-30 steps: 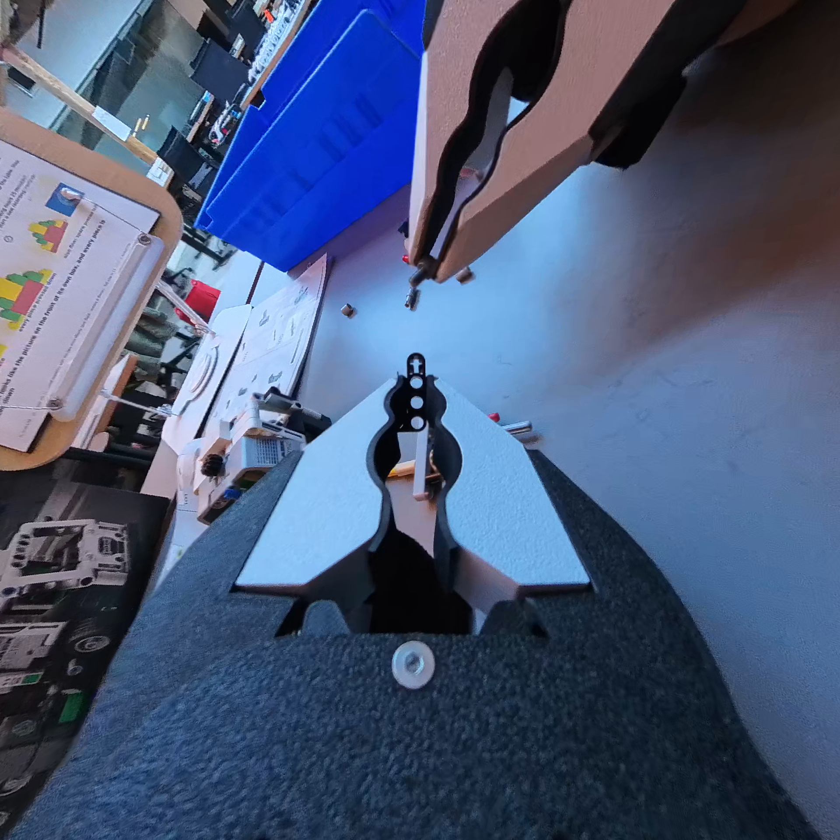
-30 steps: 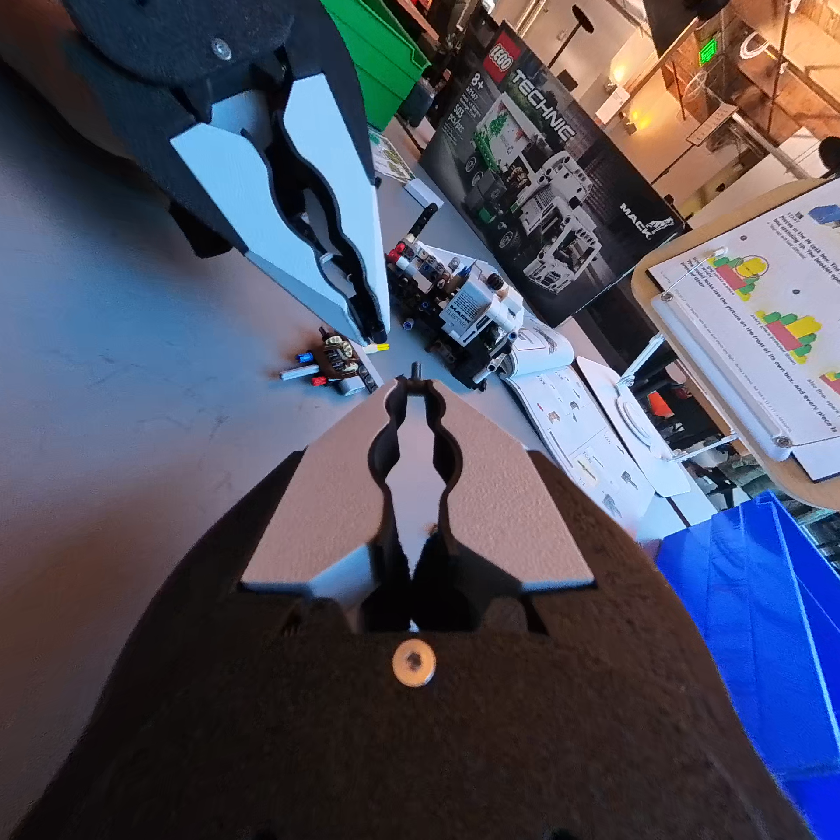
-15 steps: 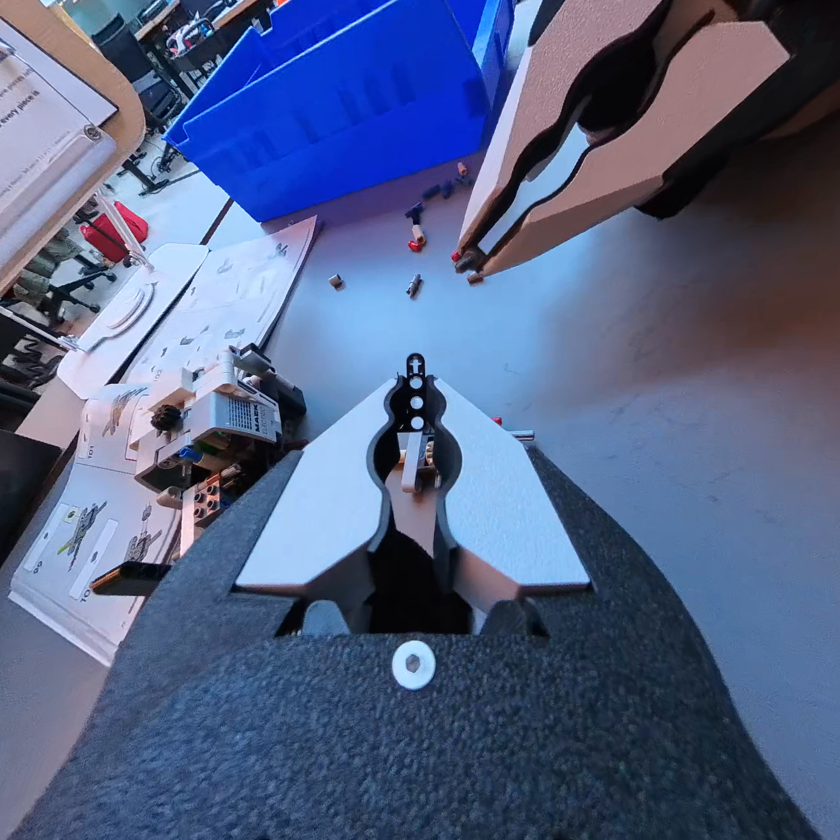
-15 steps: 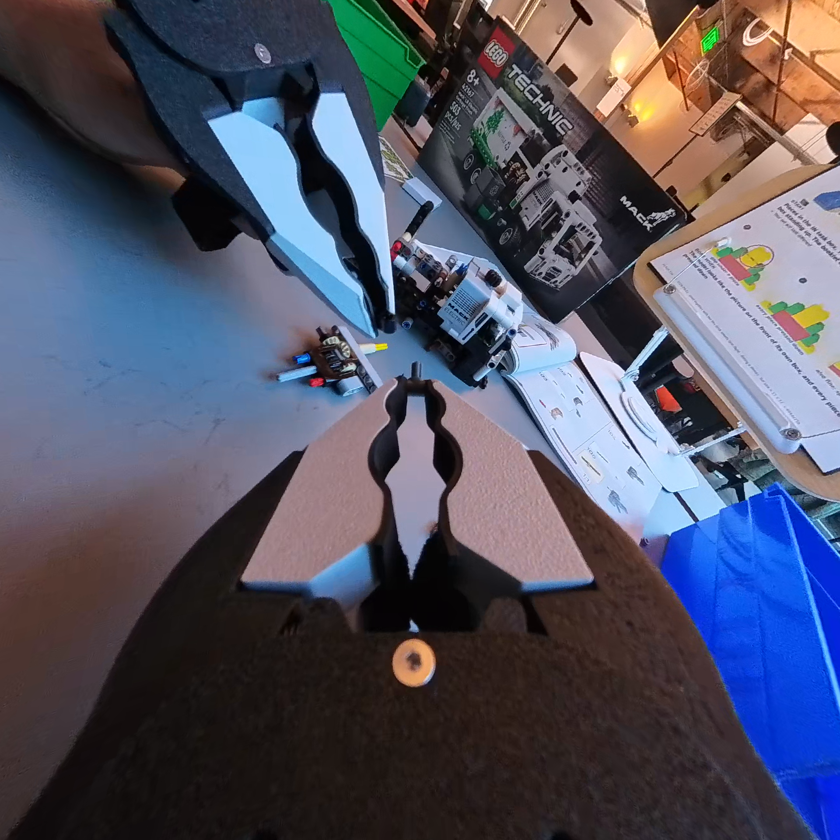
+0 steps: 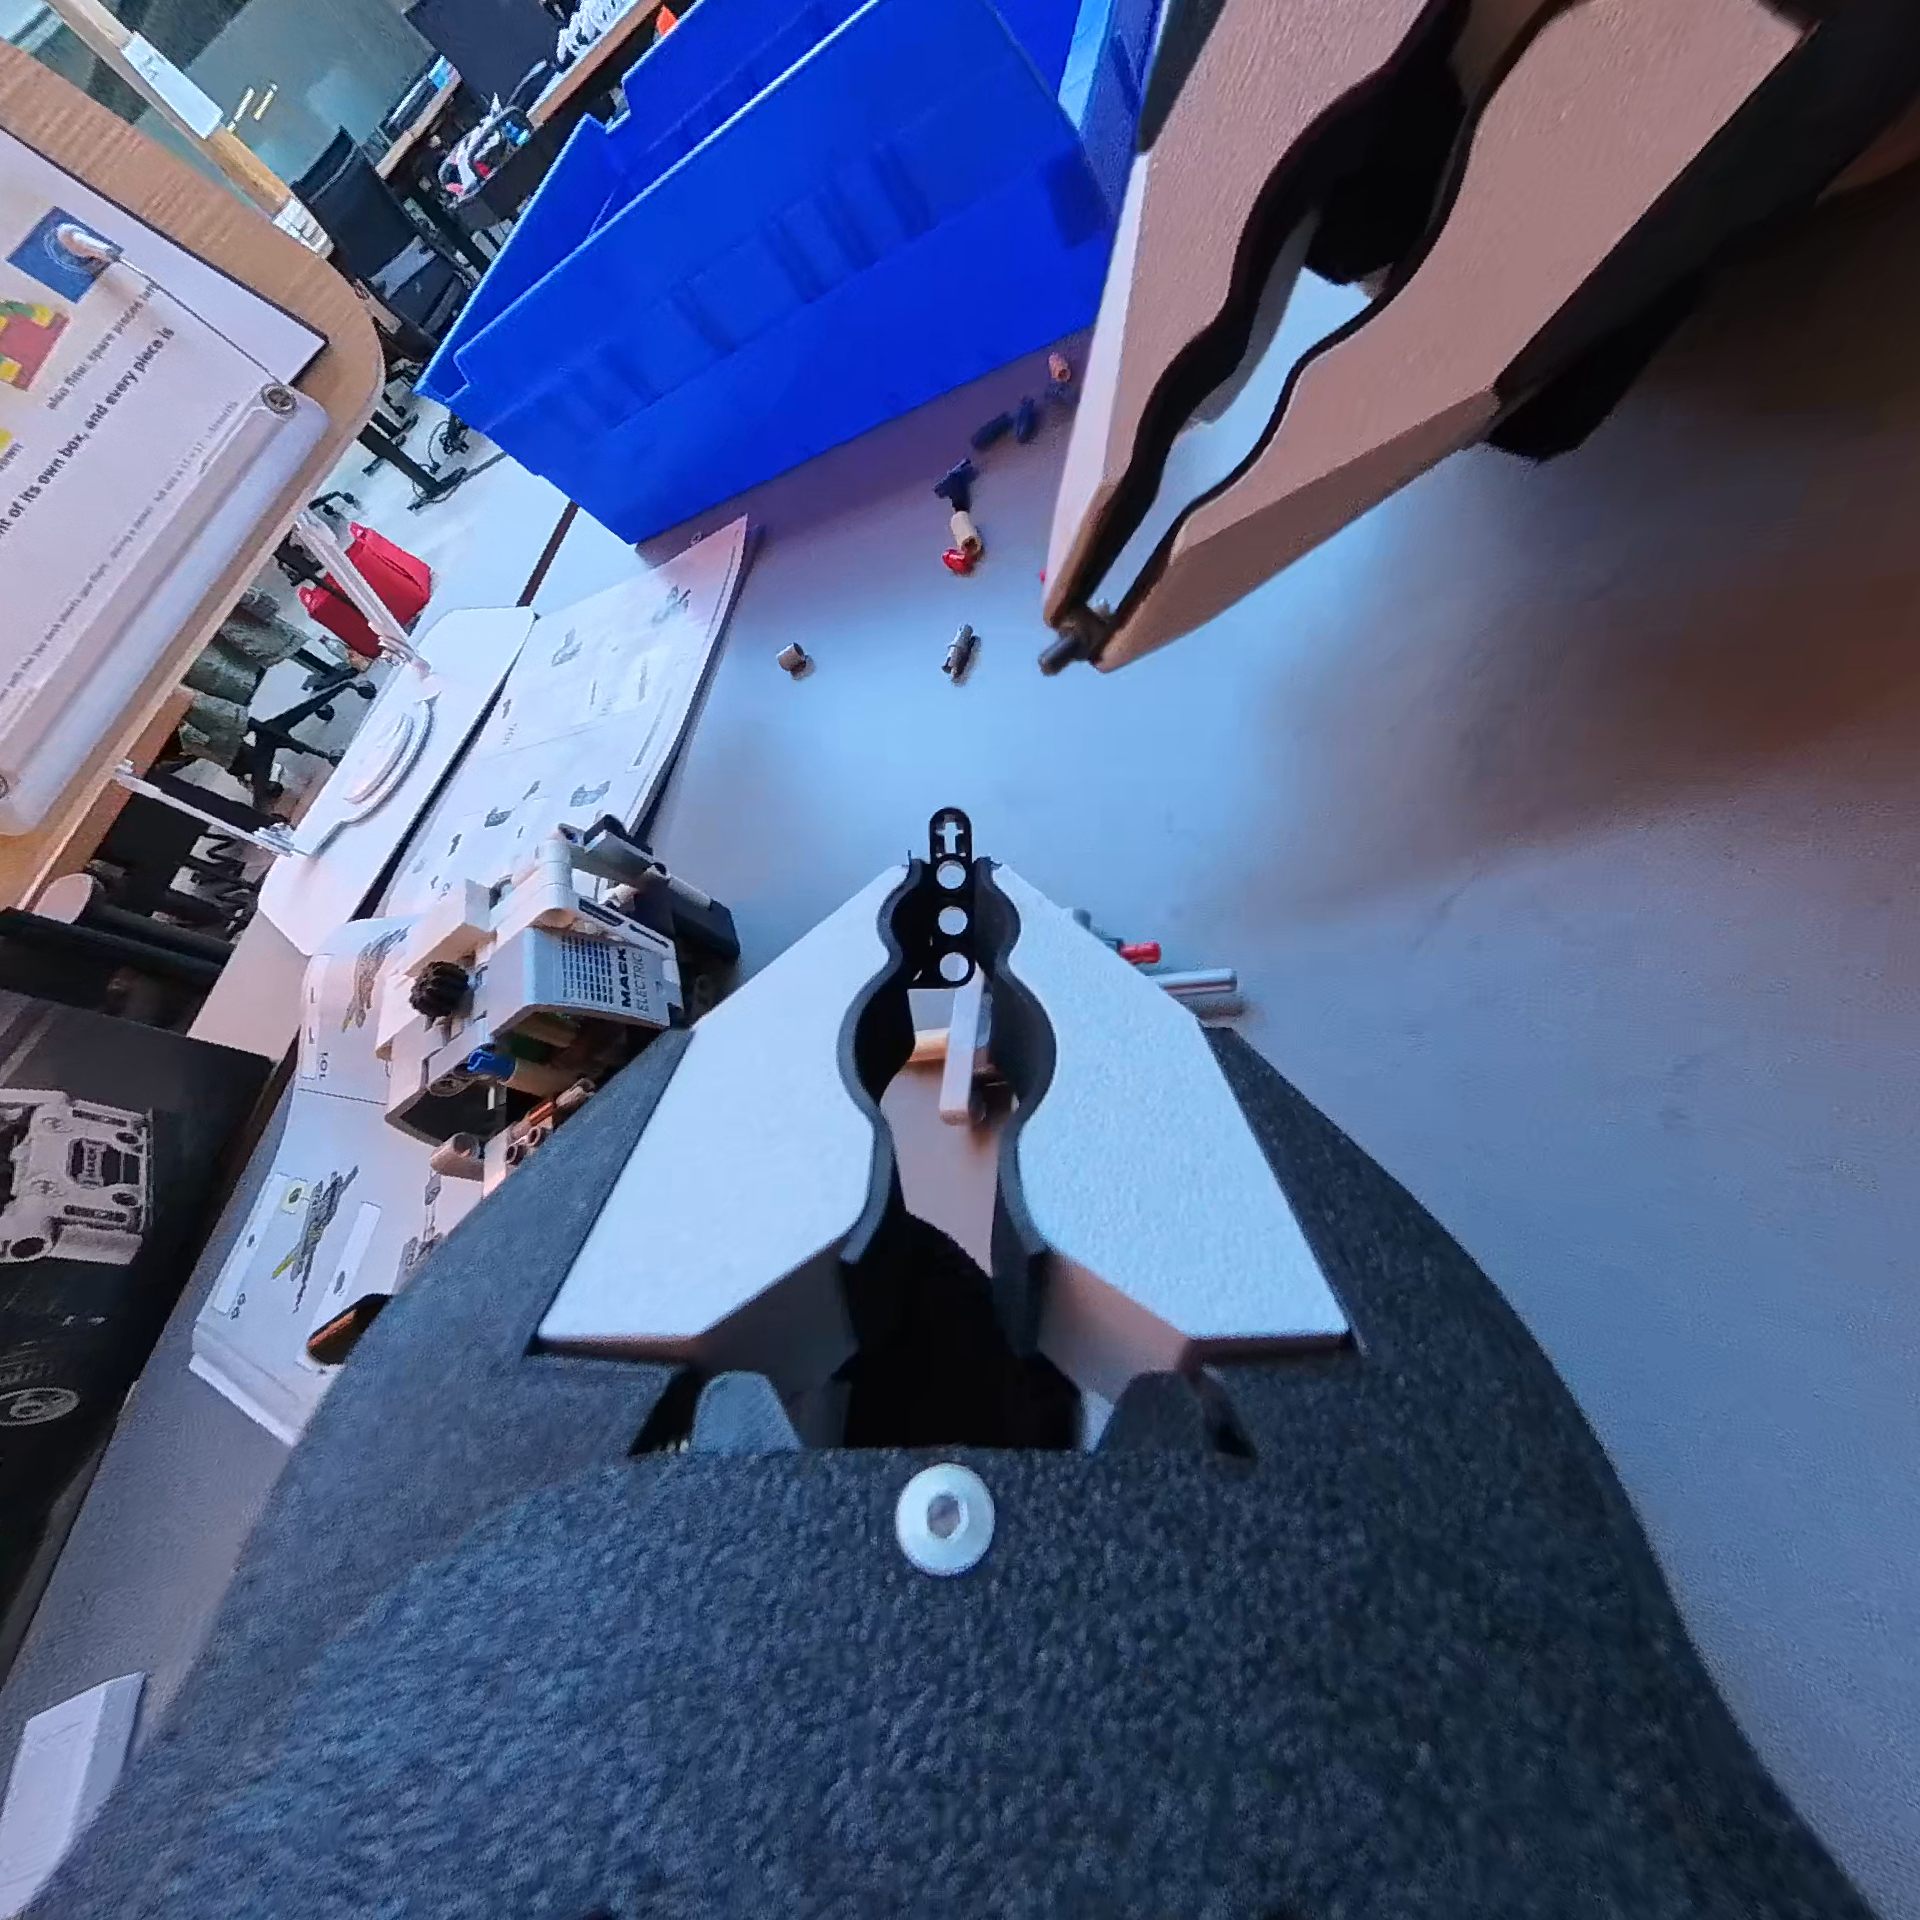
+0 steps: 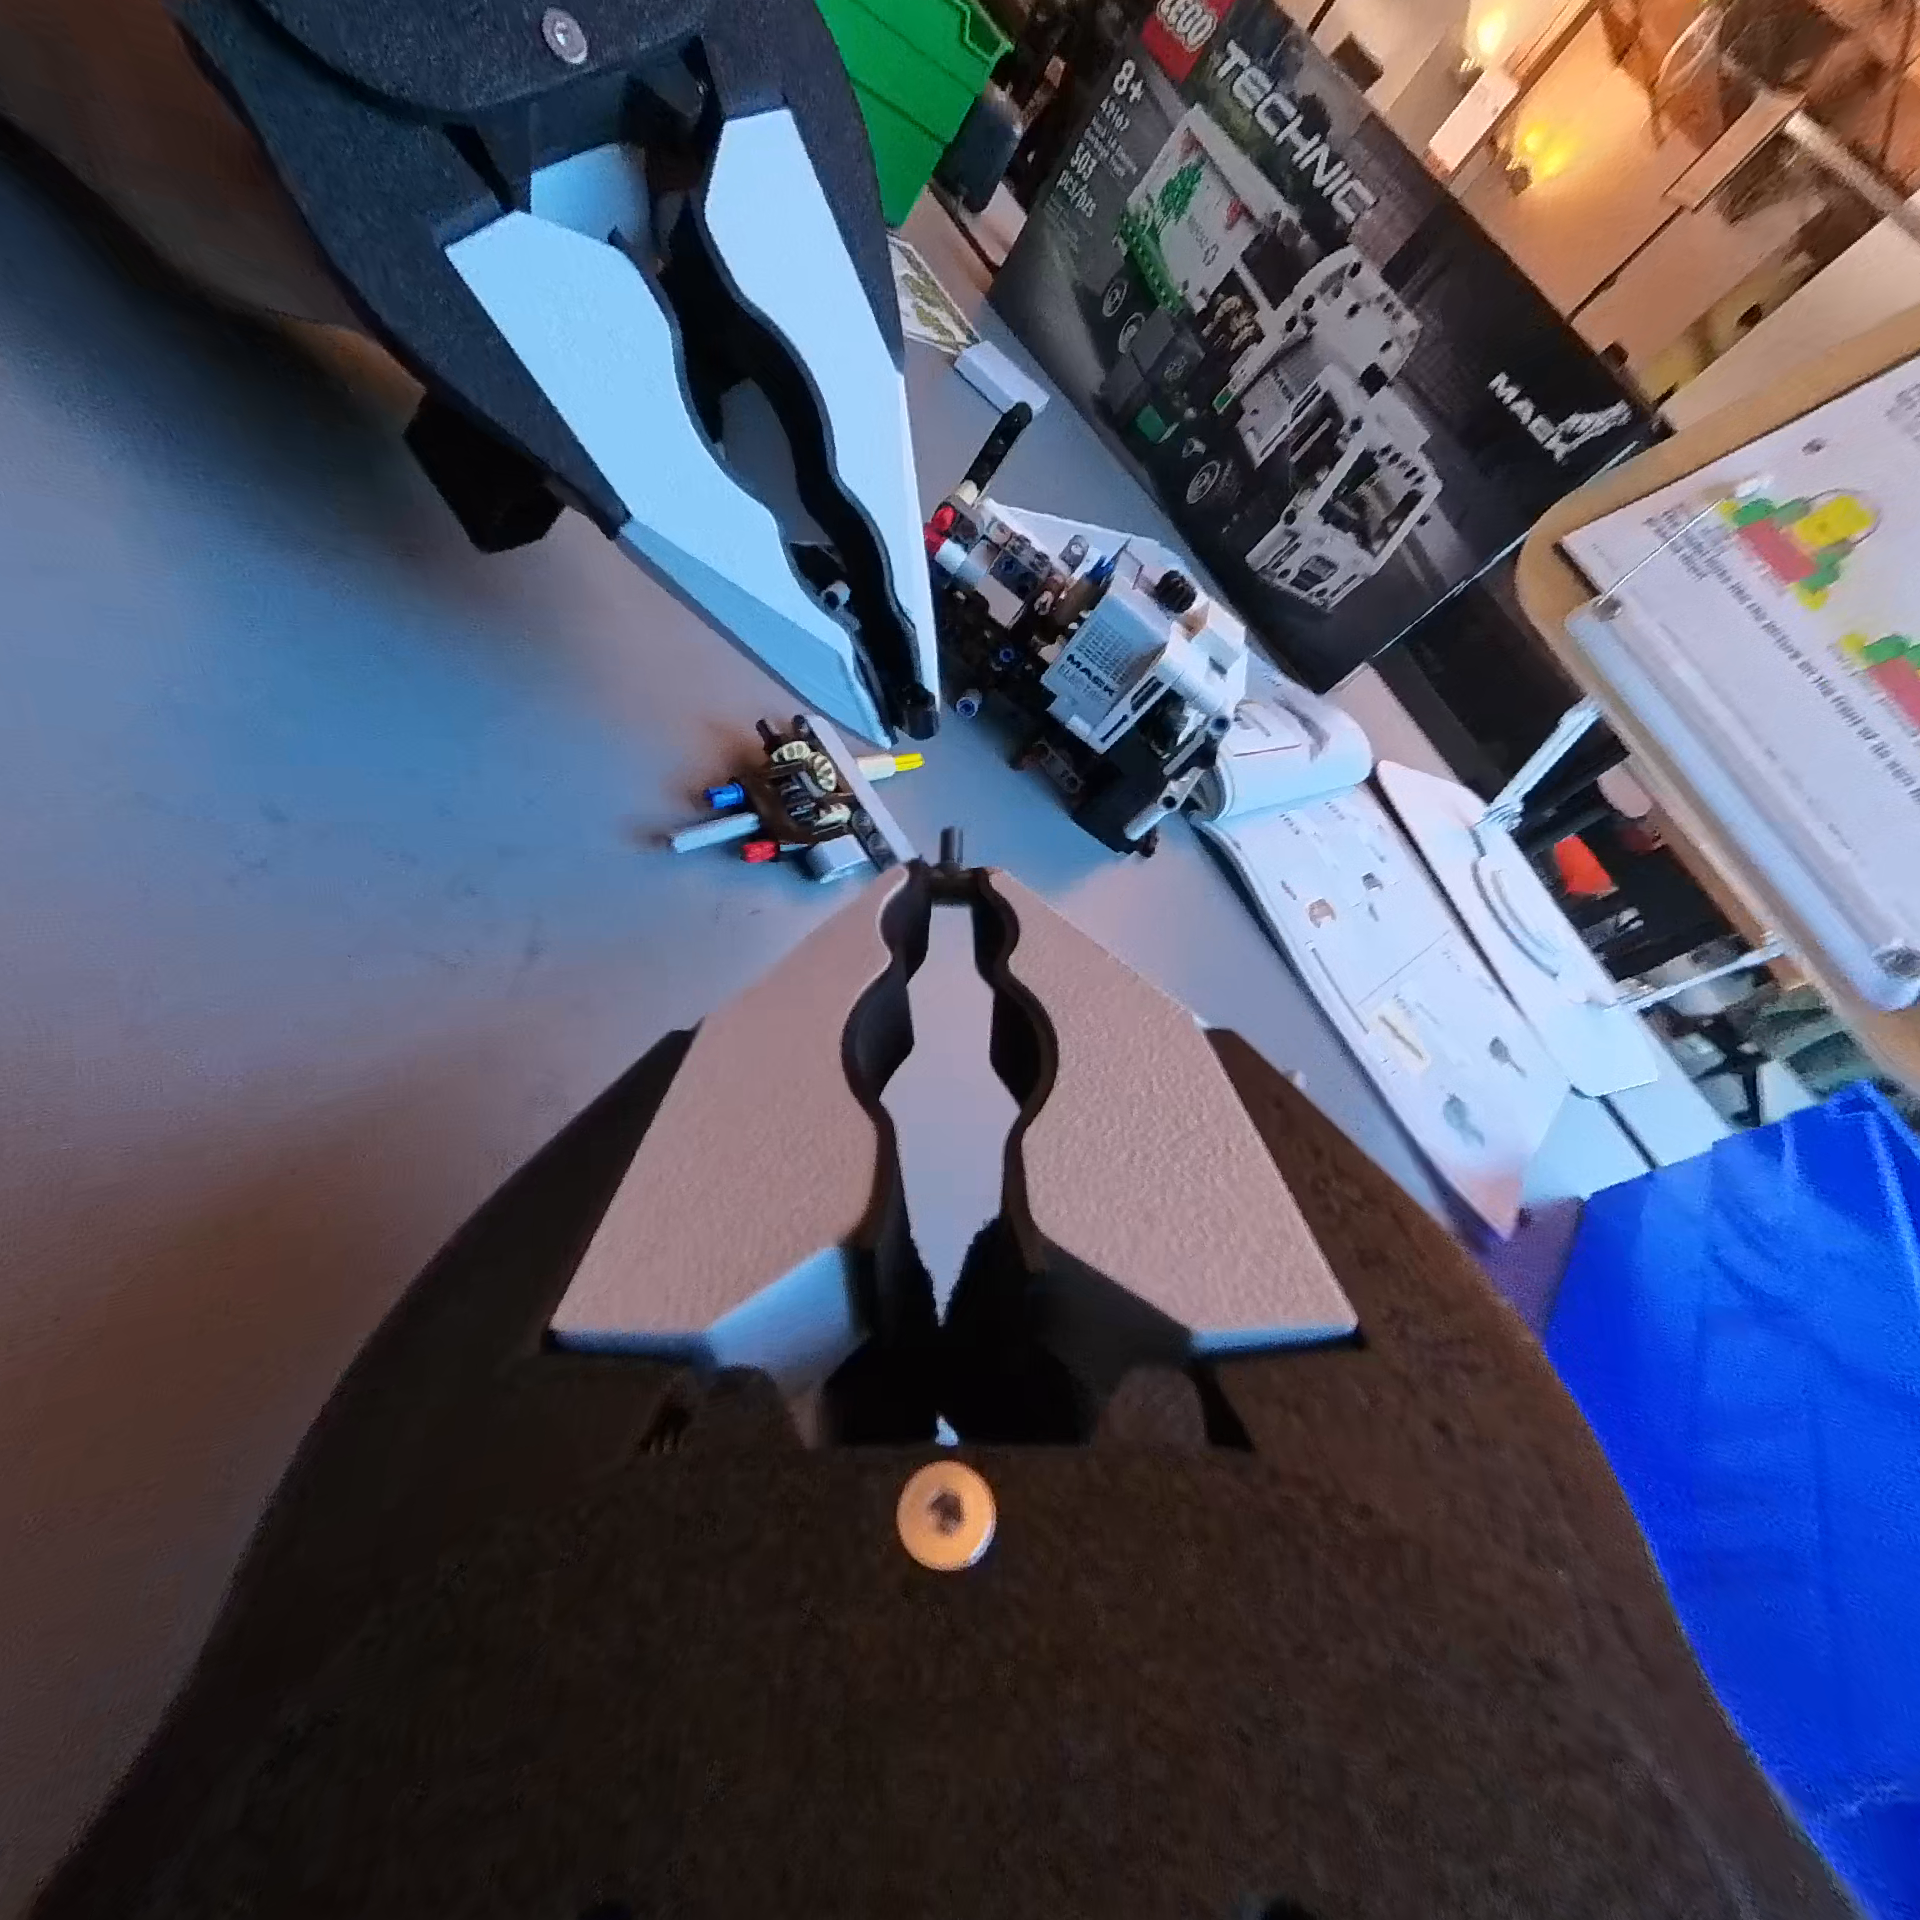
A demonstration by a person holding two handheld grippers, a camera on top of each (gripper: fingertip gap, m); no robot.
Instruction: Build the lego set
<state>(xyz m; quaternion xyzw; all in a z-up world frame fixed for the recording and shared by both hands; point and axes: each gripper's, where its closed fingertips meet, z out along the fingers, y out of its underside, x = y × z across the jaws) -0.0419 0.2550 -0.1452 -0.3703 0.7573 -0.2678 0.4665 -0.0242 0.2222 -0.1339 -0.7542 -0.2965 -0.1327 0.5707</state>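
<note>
Between the closed tips of the left gripper (image 5: 951, 868) sits a black Technic beam (image 5: 951, 902), held above the grey table (image 5: 1558, 935). The right gripper (image 6: 948, 881) pinches a small dark pin (image 6: 948, 844), its jaws nearly shut. Since so little of the pin is gripped, a skewed push into a beam hole could twist it loose among the loose pins (image 5: 966, 520) near the half-built truck (image 5: 540, 997).

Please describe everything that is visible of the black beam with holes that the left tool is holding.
The black beam is a thin, flat strip that looks like plastic. It shows three round holes in a row and a cross-shaped hole in its rounded far end. It points straight forward, clamped between the tips of the left tool, and only its end sticks out past them. It hangs above the grey table and touches nothing else.
</note>
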